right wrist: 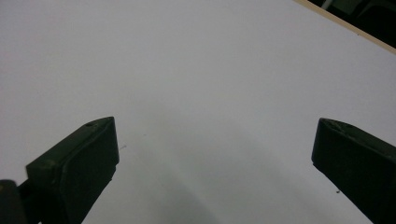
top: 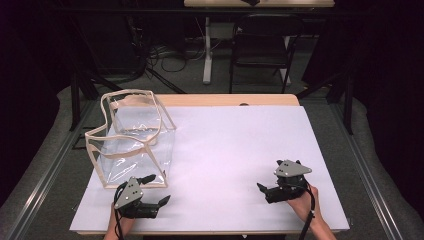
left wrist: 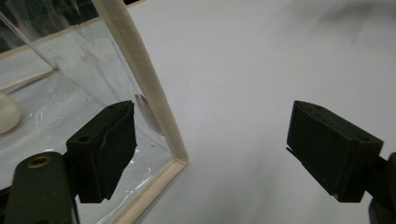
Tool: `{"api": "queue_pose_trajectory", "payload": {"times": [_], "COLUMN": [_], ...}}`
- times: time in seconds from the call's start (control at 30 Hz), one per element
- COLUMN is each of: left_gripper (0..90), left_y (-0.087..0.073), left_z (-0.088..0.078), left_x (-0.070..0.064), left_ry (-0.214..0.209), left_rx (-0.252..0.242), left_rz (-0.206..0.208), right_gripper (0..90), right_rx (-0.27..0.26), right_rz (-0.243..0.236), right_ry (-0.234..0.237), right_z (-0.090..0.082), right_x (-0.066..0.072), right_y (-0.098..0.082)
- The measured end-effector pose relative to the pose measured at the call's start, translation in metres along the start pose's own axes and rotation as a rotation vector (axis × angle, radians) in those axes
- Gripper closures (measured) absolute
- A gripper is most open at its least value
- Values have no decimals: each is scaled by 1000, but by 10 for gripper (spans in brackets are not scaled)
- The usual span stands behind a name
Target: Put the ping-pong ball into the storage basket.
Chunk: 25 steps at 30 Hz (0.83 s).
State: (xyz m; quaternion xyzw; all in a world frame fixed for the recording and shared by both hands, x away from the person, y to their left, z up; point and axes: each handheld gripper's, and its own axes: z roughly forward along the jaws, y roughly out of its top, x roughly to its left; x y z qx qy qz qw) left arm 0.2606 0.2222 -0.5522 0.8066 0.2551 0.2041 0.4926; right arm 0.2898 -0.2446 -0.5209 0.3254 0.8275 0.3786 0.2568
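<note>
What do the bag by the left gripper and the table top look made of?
Bag: clear, glossy soft plastic, likely vinyl; it shows glare and creases, and the table is visible through it. Its trim looks like matte cream woven fabric. Table top: a smooth, matte white sheet, with a pale wood-look edge at the far side.

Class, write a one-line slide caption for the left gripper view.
Open left gripper straddling the near corner of a clear, cream-trimmed bag on the white table.
</note>
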Motion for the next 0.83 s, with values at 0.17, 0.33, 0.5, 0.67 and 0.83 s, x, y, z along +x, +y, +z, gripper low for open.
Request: {"api": "queue_pose_trajectory", "payload": {"times": [0.17,0.33,0.5,0.67,0.83], "left_gripper": [160,160,160,160,160], "left_y": [-1,-1,-2,-2,-2], "left_z": [0,0,-1,-1,0], "left_x": [1,1,2,2,3], "left_ry": [0,1,4,7,9], "left_rx": [-7,2,1,12,20], "left_rz": [-7,-3,-7,-6,-3], "right_gripper": [3,4,6,0,0], "right_rx": [-2,-8,-23,-26,-34], "right_rz": [28,40,65,70,79], "right_ry": [-10,-16,-26,-32,-39], "right_z": [-2,-4,-4,-4,-5], "right_x": [0,0,0,0,0], "right_y": [-12,-26,-38,-42,-43]}}
